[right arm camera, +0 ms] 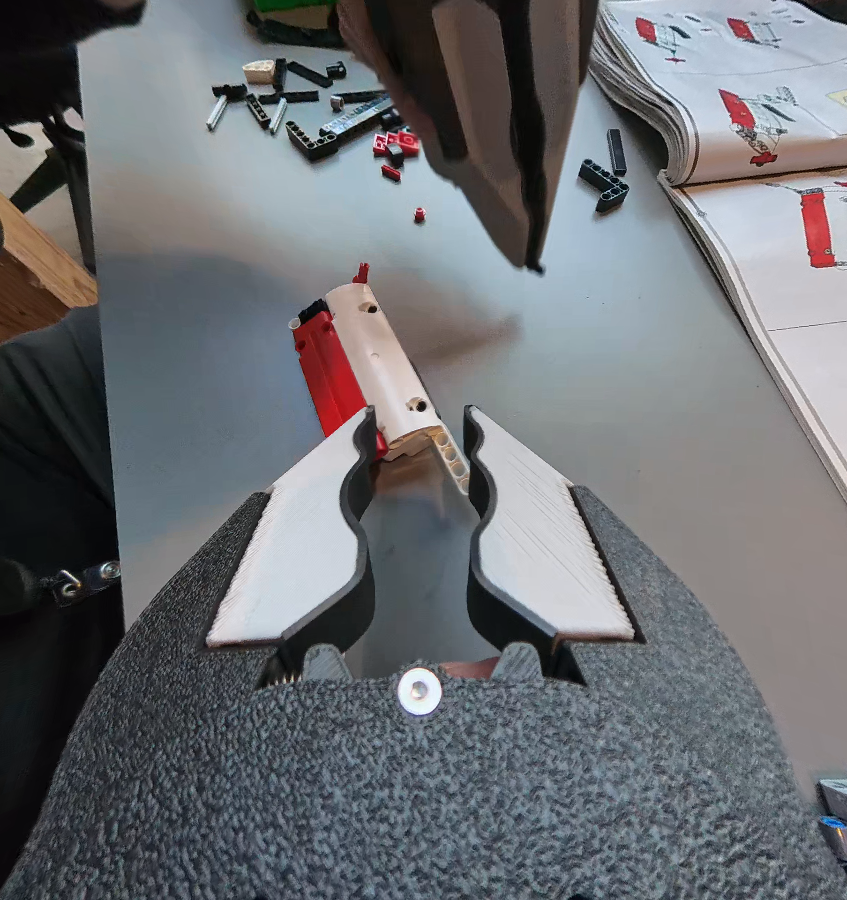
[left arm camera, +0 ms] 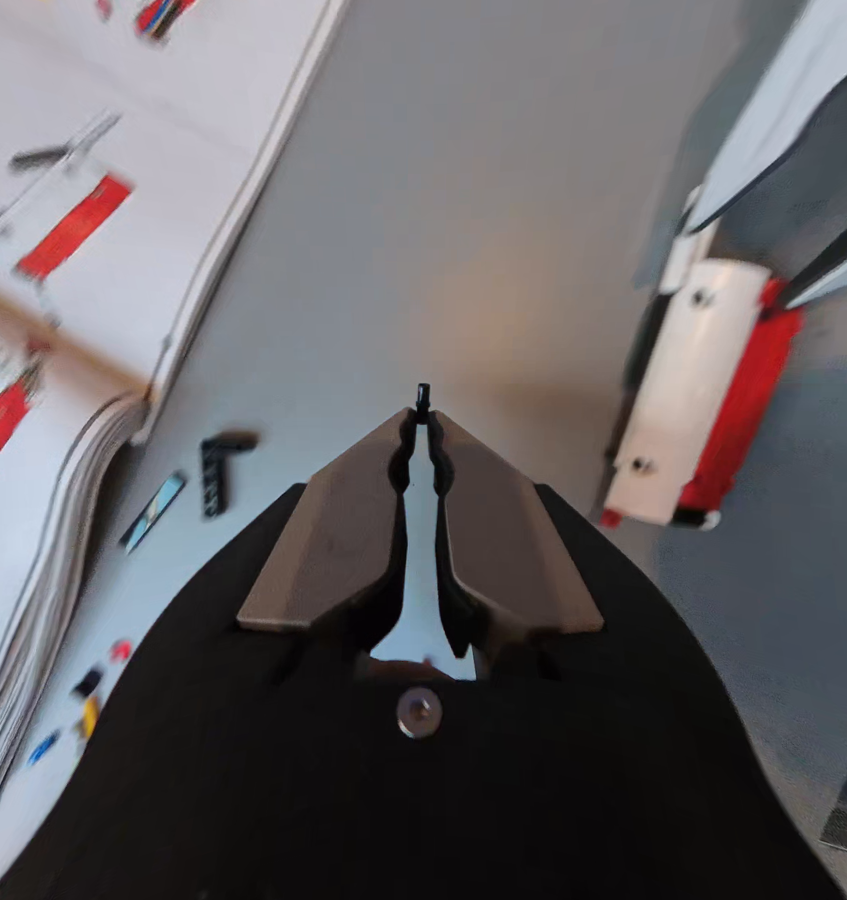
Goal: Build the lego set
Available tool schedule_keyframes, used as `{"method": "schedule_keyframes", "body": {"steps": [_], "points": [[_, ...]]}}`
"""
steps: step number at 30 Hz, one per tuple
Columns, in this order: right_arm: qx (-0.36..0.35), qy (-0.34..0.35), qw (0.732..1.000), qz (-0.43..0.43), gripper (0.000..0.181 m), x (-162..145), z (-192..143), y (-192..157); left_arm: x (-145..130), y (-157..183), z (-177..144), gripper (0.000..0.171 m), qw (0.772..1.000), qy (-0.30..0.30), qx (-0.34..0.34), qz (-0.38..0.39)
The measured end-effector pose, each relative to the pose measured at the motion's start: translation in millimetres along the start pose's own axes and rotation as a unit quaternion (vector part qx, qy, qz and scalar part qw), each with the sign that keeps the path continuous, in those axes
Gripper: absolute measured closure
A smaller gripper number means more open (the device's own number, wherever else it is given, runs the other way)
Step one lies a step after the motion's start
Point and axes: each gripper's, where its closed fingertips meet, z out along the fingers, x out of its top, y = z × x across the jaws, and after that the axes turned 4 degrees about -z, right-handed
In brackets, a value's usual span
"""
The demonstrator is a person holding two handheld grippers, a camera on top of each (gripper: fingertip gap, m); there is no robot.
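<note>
While the left gripper (left arm camera: 422,414) hangs above the grey table (left arm camera: 460,195), its jaws are pinched almost together on a tiny black pin (left arm camera: 422,395), which pokes out just past the tips. In the right wrist view that same gripper reaches down from twelve o'clock, and the pin (right arm camera: 537,267) shows as a dark speck at its point, well clear of the tabletop.

Over on the other side, the right gripper (right arm camera: 419,414) stands wide open with nothing in its grasp. Its tips sit on either side of the near end of the red-and-white lego assembly (right arm camera: 363,360), which lies flat on the table and runs away toward eleven o'clock. The left finger looks to be touching the red side, though I can't say for sure. A small red peg (right arm camera: 362,272) sticks up at the assembly's far end.

Up at eleven o'clock in that view there's a scatter of loose black and red pieces (right arm camera: 324,117), with a lone red stud (right arm camera: 419,214) nearer in. At one o'clock lies a black L-shaped beam (right arm camera: 605,184), just beside the open instruction booklet (right arm camera: 777,146) spread along the right edge.
</note>
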Motion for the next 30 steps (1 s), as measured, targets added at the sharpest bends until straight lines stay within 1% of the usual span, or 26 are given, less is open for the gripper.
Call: {"method": "schedule_keyframes", "body": {"steps": [1, 2, 3, 4, 7, 9, 13, 17, 20, 22, 24, 25, 26, 28, 30], "points": [[0.002, 0.002, 1.000, -0.002, 0.148, 0.2, -0.8, -1.1, 10.0, 14.2, 9.2, 0.170, 1.000, 0.007, -0.017, 0.012], [0.005, 0.004, 1.000, -0.004, 0.148, 0.5, -1.6, -2.2, 12.4, 25.2, 18.9, 0.170, 0.999, -0.002, -0.029, 0.027], [0.006, 0.004, 1.000, -0.005, 0.148, 0.4, -2.1, -2.7, 10.9, 30.1, 28.1, 0.168, 0.999, -0.015, -0.027, 0.044], [0.007, 0.003, 1.000, -0.007, 0.148, -0.3, -2.4, -2.7, 22.2, 31.1, 30.5, 0.170, 0.999, 0.016, -0.019, 0.048], [0.009, 0.001, 1.000, -0.009, 0.148, -1.4, -3.1, -2.3, 21.8, 31.7, 31.8, 0.169, 0.999, 0.008, -0.028, 0.039], [0.009, 0.002, 1.000, -0.008, 0.148, -1.7, -3.7, -1.5, 19.7, 29.2, 30.2, 0.165, 0.999, 0.016, -0.027, 0.026], [0.018, 0.011, 1.000, -0.001, 0.148, 1.9, -4.1, -3.1, 10.1, 24.3, 21.9, 0.144, 0.999, 0.038, -0.023, -0.015], [0.036, 0.034, 0.999, 0.002, 0.148, 15.5, -1.9, -5.3, 5.7, 26.4, 3.3, 0.141, 0.990, 0.110, -0.052, -0.069], [0.041, 0.066, 0.997, 0.007, 0.148, 35.3, -1.0, 2.8, -6.6, 16.1, -13.0, 0.135, 0.981, 0.153, -0.042, -0.107], [0.020, 0.093, 0.995, 0.020, 0.148, 54.9, -1.0, 22.5, -18.4, 8.1, -26.2, 0.131, 0.974, 0.178, -0.036, -0.133], [-0.023, 0.107, 0.993, 0.037, 0.155, 75.8, 1.7, 56.8, -29.7, 9.2, -37.4, 0.130, 0.967, 0.198, -0.051, -0.153], [-0.048, 0.100, 0.993, 0.043, 0.158, 83.0, 6.1, 77.5, -35.3, 11.2, -40.1, 0.129, 0.964, 0.203, -0.057, -0.161], [-0.072, 0.080, 0.993, 0.049, 0.159, 86.1, 13.8, 99.1, -39.9, 13.9, -41.6, 0.129, 0.962, 0.207, -0.063, -0.167], [-0.091, 0.013, 0.994, 0.063, 0.156, 83.1, 38.7, 134.6, -46.3, 23.3, -43.2, 0.127, 0.959, 0.212, -0.082, -0.167], [-0.117, -0.072, 0.989, 0.061, 0.151, 69.2, 66.9, 165.9, -51.0, 29.8, -47.4, 0.127, 0.959, 0.221, -0.085, -0.154]]}}
